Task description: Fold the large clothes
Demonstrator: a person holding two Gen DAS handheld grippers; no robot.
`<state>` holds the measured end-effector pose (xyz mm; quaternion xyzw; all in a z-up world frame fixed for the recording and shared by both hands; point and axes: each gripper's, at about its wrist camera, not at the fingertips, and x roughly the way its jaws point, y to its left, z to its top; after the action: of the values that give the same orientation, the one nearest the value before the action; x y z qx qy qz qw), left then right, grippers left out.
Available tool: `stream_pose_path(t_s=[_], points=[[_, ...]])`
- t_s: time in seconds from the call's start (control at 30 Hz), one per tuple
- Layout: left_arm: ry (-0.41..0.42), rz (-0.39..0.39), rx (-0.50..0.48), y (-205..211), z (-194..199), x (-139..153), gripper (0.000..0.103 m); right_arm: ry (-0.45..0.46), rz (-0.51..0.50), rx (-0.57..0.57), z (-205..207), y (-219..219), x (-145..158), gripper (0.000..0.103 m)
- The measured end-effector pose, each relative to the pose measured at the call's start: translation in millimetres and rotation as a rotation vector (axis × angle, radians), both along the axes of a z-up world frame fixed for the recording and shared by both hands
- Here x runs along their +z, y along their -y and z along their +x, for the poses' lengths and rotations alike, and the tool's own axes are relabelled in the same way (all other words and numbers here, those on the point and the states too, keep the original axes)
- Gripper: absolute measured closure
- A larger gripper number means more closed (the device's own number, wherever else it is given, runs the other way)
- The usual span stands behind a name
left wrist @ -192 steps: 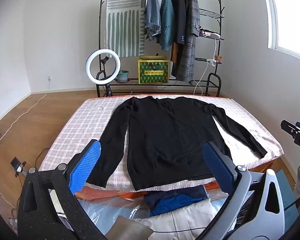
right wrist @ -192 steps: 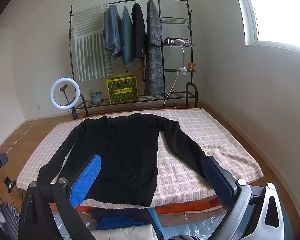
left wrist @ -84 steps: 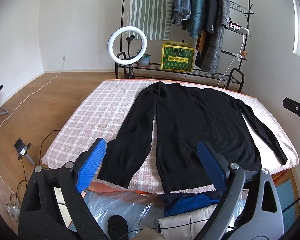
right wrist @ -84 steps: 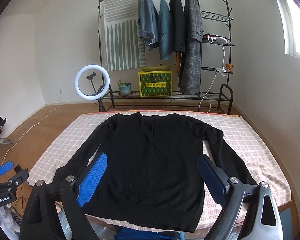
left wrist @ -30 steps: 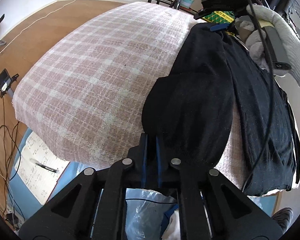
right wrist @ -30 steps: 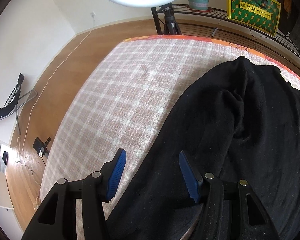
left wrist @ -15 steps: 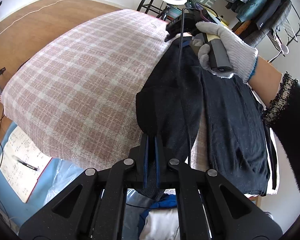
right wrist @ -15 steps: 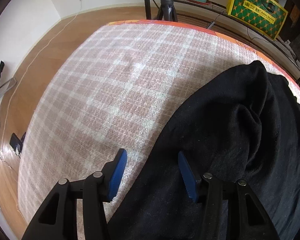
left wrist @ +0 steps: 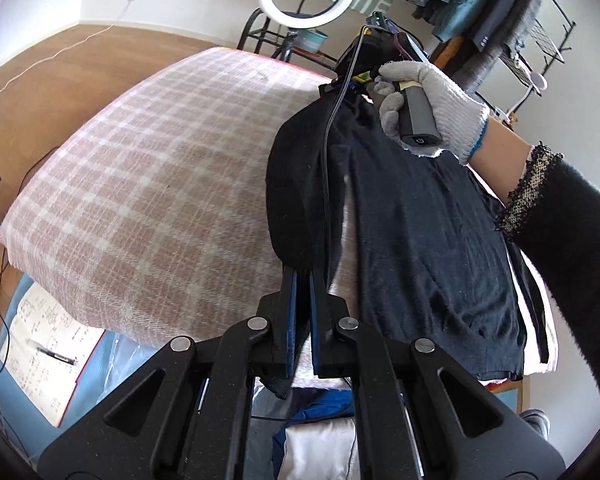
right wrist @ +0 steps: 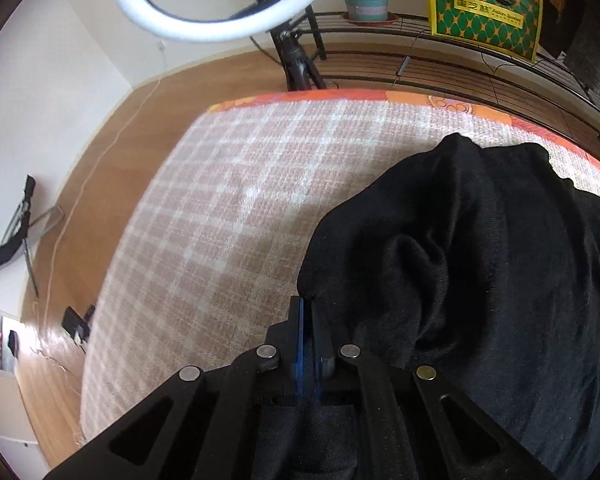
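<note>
Right gripper (right wrist: 307, 304) (open earlier) now pinches the sweater (right wrist: 480, 264).

Right gripper (right wrist: 309, 305) pinched shut on a fold of the black sweater (right wrist: 480, 280), near the far right part of the checked bed cover (right wrist: 228, 208). Sweater bunched up in soft lumps, lying across the right side of the bed. Past the far edge, a white ring light (right wrist: 224, 20) on a stand, a small plant pot (right wrist: 366, 2) and a yellow-green bag (right wrist: 484, 12) on a low black rack.
</note>
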<state>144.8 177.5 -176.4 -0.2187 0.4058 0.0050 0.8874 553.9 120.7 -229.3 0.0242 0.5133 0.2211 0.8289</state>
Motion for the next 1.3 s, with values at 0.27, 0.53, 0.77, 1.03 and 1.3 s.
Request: stream_pose_path(t_s=[0.27,0.53,0.77,1.03,1.3], points=[[0.053,0.086,-0.155,67,7,25,0.1,0.033,0.154,-0.025,0,85,35,0.102],[-0.028,0.143,-0.325,138,25,1,0.1,-0.017,0.202,-0.113,10,177,-7,0.102],[-0.062,0.124,-0.421,156,12,-5,0.1,-0.014,0.158,-0.124,-2,209,-26,0.062],[-0.012,0.105,-0.424,132,-50,22,0.095,0.093,0.356,-0.023,-89,263,47,0.061],[-0.007,0.135,-0.311,102,-41,25,0.077,0.163,0.464,0.03,-192,300,87,0.051]])
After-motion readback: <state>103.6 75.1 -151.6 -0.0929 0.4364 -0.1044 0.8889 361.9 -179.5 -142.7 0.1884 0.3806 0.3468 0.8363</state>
